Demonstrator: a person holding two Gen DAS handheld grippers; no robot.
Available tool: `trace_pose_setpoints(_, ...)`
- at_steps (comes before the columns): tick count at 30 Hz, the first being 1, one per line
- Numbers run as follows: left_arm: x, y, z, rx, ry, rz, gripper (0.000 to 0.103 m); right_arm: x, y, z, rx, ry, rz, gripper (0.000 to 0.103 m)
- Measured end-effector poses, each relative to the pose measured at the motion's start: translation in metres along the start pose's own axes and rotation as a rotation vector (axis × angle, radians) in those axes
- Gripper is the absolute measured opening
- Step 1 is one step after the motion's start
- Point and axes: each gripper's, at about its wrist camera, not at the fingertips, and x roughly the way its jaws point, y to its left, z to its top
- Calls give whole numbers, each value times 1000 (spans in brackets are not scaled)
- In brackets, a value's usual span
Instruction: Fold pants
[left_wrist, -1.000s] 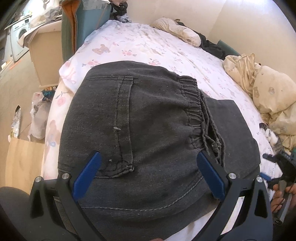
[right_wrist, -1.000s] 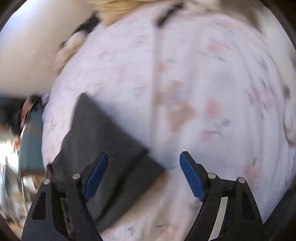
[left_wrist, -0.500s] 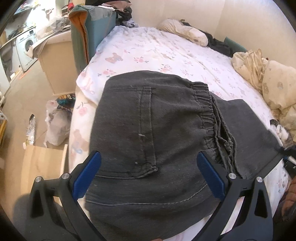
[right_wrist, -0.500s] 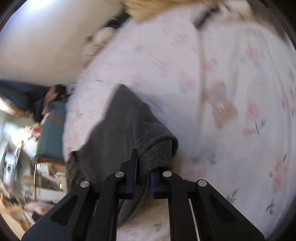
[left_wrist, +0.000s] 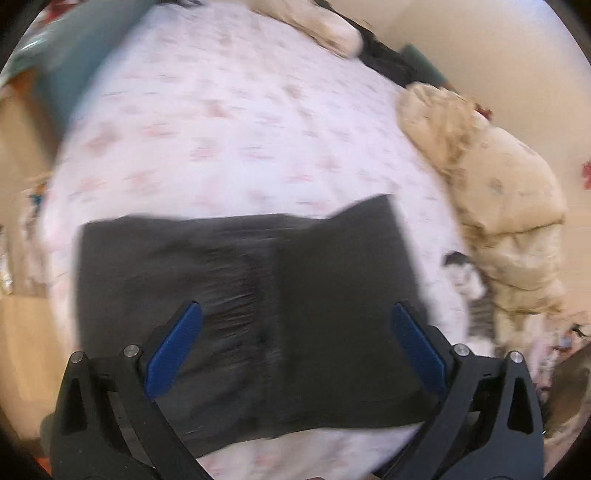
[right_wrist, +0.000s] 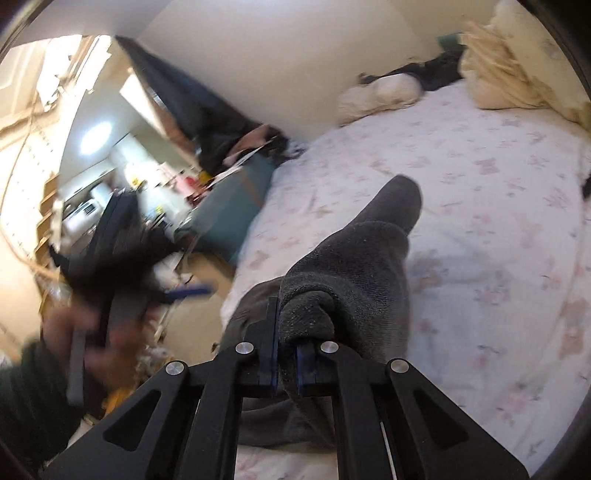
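Denim: dark grey pants lie flat on the bed, near its front edge, waistband gathers running down their middle
Left view, fingers: left gripper hovers just above the pants, blue fingers spread wide with nothing between them; probably held over the cloth to pin or smooth it while the other side is folded, though blur hides any contact
Left view, edges: pants' left edge sits near the bed's left side, where the floor drops away; the near hem runs close to the bed's front edge
Left view, room: bare floral sheet stretches well beyond the pants toward a pillow; a crumpled beige duvet crowds the right side, so the open way is forward
Right view, fingers: right gripper is clamped tight on a bunched edge of the pants, cloth bulging up between and past the fingers
Right view, hold: the pinched fold stands off the bed in a hump; my guess is the edge is raised to carry it over the rest
Right view, left side: the other hand and its gripper show blurred, off the bed's side
Right view, room: sheet ahead and right is open; the bed's left edge is close, with a teal box just beyond it
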Motion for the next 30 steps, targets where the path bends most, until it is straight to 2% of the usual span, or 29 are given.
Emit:
trace_pose_setpoints(3, 33, -37, 23, 79, 76, 9, 92, 9, 9, -5, -44, 36, 40, 7)
trace_pose_setpoints(4, 50, -45, 28, 94, 123, 18, 89, 13, 13, -6, -58, 52, 51, 7)
trace_pose_setpoints(5, 58, -47, 31, 94, 147, 19, 75, 15, 17, -7, -80, 65, 64, 7)
trace_pose_setpoints(6, 67, -49, 31, 88, 180, 19, 68, 16, 20, -9, -95, 73, 74, 7)
trace_pose_setpoints(7, 76, -51, 31, 93, 214, 21, 52, 19, 22, -9, -107, 88, 93, 7)
trace_pose_setpoints(8, 78, -53, 30, 112, 214, 40, 35, 20, 24, -11, -115, 96, 104, 7)
trace_pose_setpoints(9, 76, -54, 26, 135, 200, 60, 27, 21, 25, -12, -123, 105, 114, 7)
trace_pose_setpoints(10, 72, -56, 24, 183, 179, 104, 8, 23, 27, -13, -135, 112, 115, 7)
trace_pose_setpoints(11, 63, -56, 21, 226, 153, 132, 8, 24, 29, -13, -141, 113, 112, 7)
trace_pose_setpoints(13, 47, -46, 20, 232, 120, 136, 8, 24, 33, -14, -148, 119, 134, 7)
trace_pose_setpoints(17, 1, -12, 20, 195, 80, 109, 8, 25, 66, -16, -230, 138, 172, 7)
trace_pose_setpoints(20, -32, 38, 16, 132, 40, 113, 8, 41, 91, -20, -193, 178, 247, 8)
trace_pose_setpoints(23, -35, 93, 5, 58, 38, 134, 8, 69, 110, -38, -163, 277, 293, 12)
trace_pose_setpoints(26, -25, 157, -13, -44, 65, 117, 8, 90, 127, -63, -188, 423, 329, 12)
trace_pose_setpoints(28, -20, 187, -21, -93, 56, 94, 8, 88, 127, -68, -225, 441, 308, 11)
trace_pose_setpoints(30, -20, 195, -26, -99, 41, 78, 8, 82, 110, -61, -211, 426, 255, 12)
